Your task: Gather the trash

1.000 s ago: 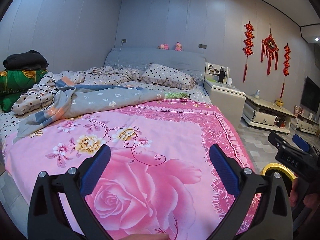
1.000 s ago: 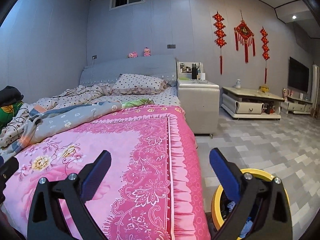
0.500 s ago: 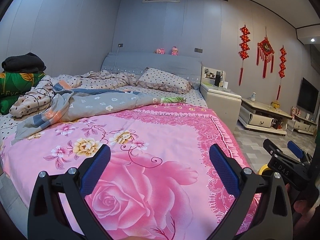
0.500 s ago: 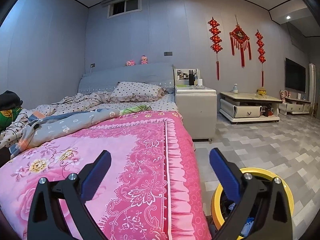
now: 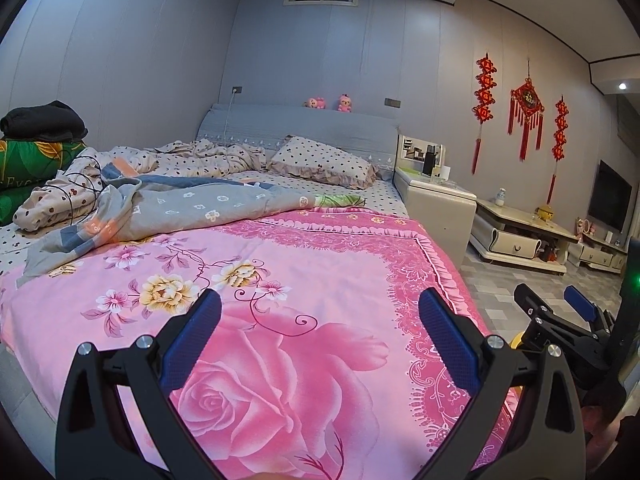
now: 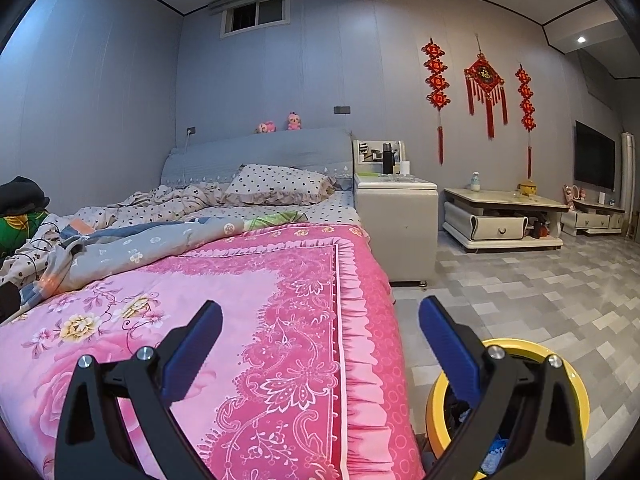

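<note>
1. Since a second ago both my grippers have tilted upward, so more ceiling shows and the yellow trash bin sits lower in the right view.
2. That bin stands on the tiled floor just beside the bed's foot corner, scraps inside it.
3. My right gripper hangs spread wide and empty above the bin and the bed's edge.
4. My left gripper is also wide open, empty, over the pink quilt.
</note>
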### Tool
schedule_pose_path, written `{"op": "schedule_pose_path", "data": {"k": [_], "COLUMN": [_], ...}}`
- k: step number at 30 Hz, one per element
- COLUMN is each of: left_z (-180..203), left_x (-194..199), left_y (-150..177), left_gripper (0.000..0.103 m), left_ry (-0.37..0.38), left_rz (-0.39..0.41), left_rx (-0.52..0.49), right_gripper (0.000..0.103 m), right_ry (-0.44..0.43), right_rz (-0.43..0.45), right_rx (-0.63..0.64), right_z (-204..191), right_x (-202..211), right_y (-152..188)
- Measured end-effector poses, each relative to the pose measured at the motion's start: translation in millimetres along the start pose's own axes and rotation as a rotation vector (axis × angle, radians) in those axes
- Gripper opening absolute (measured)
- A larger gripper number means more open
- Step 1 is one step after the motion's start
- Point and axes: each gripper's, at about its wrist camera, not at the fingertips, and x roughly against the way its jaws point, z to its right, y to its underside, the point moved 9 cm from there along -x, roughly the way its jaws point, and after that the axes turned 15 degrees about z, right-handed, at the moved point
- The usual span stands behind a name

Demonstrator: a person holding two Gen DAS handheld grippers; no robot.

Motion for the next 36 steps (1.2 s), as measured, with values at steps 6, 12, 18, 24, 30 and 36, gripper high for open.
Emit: {"op": "schedule_pose_path", "data": {"k": [6, 12, 18, 24, 30, 36], "left_z": [1.1, 1.4, 3.0, 3.1, 4.0, 4.1], "left_x": [-0.1, 0.4, 1.4, 2.3, 2.4, 2.3], "left_y": [0.6, 1.0, 0.9, 1.0, 0.5, 0.7], "left_gripper": [0.095, 0.095, 0.095, 0.095, 0.095, 0.095], "left_ry": [0.007, 0.013, 0.018, 0.020, 0.021, 0.022], "left_rz": [0.001, 0.001, 0.001, -0.001, 0.002, 0.001], "left_rx": [0.003, 0.005, 0.007, 0.015, 0.013, 0.016], "right_gripper": [0.095, 0.095, 0.095, 0.095, 0.095, 0.095], "right_ry": [0.003, 0.003, 0.005, 0.005, 0.004, 0.004], "right_rz": [-0.017, -0.031, -0.035, -0.039, -0.039, -0.040], "right_rx": [0.002, 0.003, 0.003, 0.003, -0.001, 0.000], "right_z": [1.7, 0.6, 0.7, 1.9, 1.7, 2.8], "right_x": [-1.1, -3.5, -4.2, -4.1, -4.2, -4.7], "right_y": [3.2, 4.4, 6.5, 7.1, 6.7, 7.7]}}
